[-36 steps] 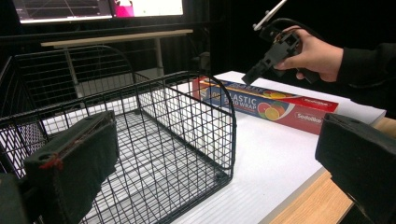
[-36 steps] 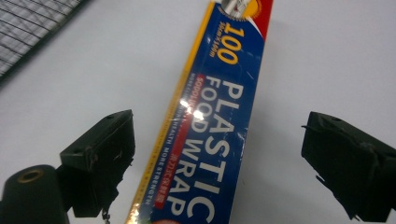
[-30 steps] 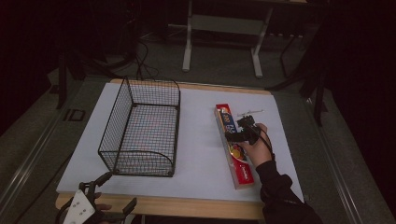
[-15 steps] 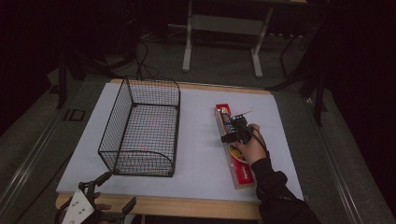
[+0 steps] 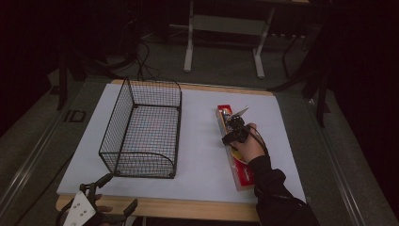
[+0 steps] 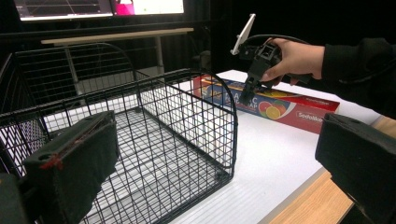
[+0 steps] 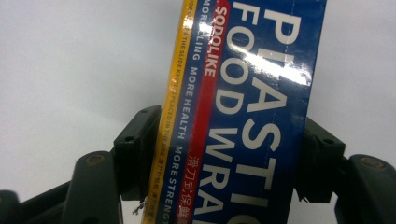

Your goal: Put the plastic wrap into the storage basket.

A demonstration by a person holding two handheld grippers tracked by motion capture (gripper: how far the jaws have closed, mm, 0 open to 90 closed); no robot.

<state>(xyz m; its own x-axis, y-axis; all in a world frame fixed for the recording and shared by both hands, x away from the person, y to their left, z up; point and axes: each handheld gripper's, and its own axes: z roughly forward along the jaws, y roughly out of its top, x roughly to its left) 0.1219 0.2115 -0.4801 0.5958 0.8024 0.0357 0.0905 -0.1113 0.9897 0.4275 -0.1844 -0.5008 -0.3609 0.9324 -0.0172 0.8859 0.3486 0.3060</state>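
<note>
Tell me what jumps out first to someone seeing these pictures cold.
The long red and blue plastic wrap box lies on the right side of the white table, and the right gripper has just been closing its jaws across it, the pads now against both long sides. To its left stands an empty black wire basket. The left gripper waits open at the table's near edge.
</note>
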